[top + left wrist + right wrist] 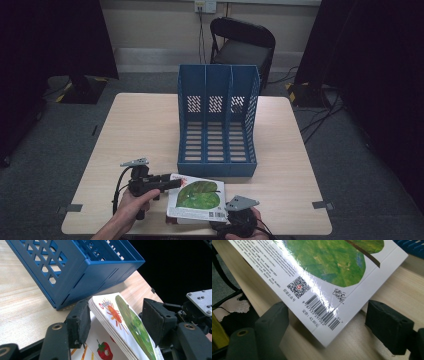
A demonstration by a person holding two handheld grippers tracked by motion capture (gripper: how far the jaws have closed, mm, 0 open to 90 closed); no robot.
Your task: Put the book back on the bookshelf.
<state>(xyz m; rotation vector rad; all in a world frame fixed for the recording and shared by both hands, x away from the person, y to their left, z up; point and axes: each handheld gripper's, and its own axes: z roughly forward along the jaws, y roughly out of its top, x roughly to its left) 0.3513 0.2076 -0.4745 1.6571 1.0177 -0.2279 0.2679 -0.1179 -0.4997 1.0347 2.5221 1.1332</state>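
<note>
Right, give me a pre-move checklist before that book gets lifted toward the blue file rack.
1. Left claw around the book: ok, the book's edge sits between its jaws.
2. Left claw pressing firmly on the book: cannot tell; one pad sits at the book's edge, a gap shows at the other.
3. Right claw gripping: not ok, its jaws stand apart on either side of the book's barcode corner.
4. Blue file rack upright with slots facing the person: ok.
5. Table between book and rack free of obstacles: ok.
</note>
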